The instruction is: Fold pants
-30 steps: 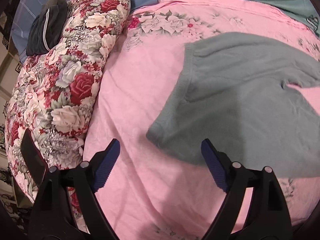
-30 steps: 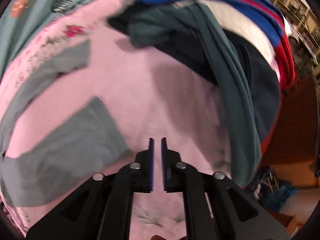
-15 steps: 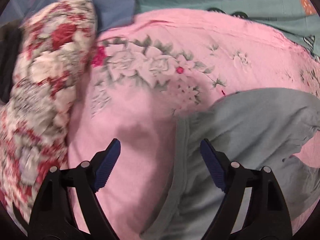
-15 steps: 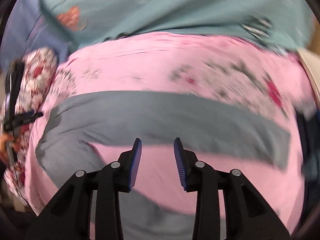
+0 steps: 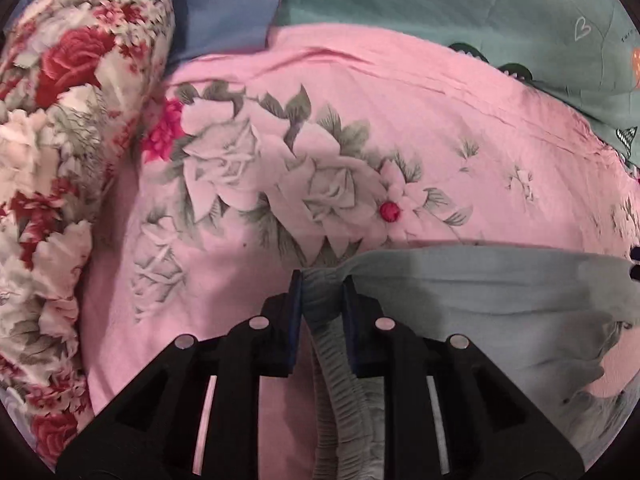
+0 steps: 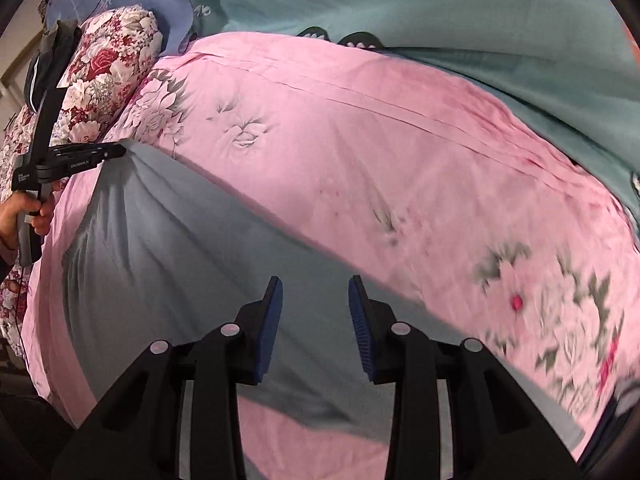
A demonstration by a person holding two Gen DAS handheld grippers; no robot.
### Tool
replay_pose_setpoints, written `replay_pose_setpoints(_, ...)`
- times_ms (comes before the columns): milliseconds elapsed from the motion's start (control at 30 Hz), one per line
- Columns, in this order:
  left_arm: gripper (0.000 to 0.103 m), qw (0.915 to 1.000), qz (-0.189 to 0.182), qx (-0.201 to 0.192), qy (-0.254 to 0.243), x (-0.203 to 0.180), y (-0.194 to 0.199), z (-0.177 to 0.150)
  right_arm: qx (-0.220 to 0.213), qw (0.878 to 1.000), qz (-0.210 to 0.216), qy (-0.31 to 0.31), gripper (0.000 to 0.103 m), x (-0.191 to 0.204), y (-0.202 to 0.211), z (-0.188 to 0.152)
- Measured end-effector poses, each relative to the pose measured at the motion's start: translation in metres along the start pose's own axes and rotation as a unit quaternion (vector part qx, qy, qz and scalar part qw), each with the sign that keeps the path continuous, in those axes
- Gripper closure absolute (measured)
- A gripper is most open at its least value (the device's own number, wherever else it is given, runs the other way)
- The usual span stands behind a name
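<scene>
Grey pants lie spread on a pink floral bedspread. My left gripper is shut on the far corner of the elastic waistband, which runs back between the fingers; the pants' fabric stretches off to the right. In the right wrist view the left gripper pinches that corner at the far left and pulls it taut. My right gripper is open and hovers over the far pant leg, holding nothing.
A red and white floral pillow lies along the left edge of the bed. A blue pillow and a teal blanket lie at the far side. The bedspread drops off at the near edge.
My left gripper has moved onto the waistband corner and shut on it. My right gripper has swung closer over the pant leg and opened a little wider.
</scene>
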State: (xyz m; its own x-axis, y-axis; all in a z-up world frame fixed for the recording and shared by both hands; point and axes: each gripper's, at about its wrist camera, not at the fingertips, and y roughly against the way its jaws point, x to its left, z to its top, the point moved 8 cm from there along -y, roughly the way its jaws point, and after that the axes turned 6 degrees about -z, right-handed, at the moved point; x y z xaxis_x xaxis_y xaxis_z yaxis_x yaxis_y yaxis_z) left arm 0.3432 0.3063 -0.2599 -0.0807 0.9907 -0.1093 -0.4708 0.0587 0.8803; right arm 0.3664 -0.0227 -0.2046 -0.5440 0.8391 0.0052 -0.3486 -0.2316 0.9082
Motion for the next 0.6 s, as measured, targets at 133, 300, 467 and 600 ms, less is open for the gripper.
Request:
replay_pose_setpoints(133, 0.034, 0.9980, 0.046, -0.003, -0.043, 0.004, -0.004, -0.001, 0.038, 0.998, 0.017, 0.042, 0.065, -0.002, -0.031, 0.013)
replay_pose_setpoints(300, 0.030, 0.9994, -0.016, -0.003, -0.031, 0.006, 0.004, 0.011, 0.088, 0.989, 0.016, 0.117, 0.065, 0.001, -0.054, 0.003)
replay_pose_setpoints(467, 0.063, 0.9916, -0.044, 0.036, -0.116, -0.019, -0.010, 0.010, 0.083, 0.983, 0.005, 0.162, 0.101, 0.010, -0.053, -0.005)
replay_pose_setpoints(600, 0.083, 0.9849, -0.081, 0.054, -0.143, -0.030, -0.010, 0.011, 0.068, 0.986, 0.008, 0.150, 0.101, 0.008, -0.037, -0.007)
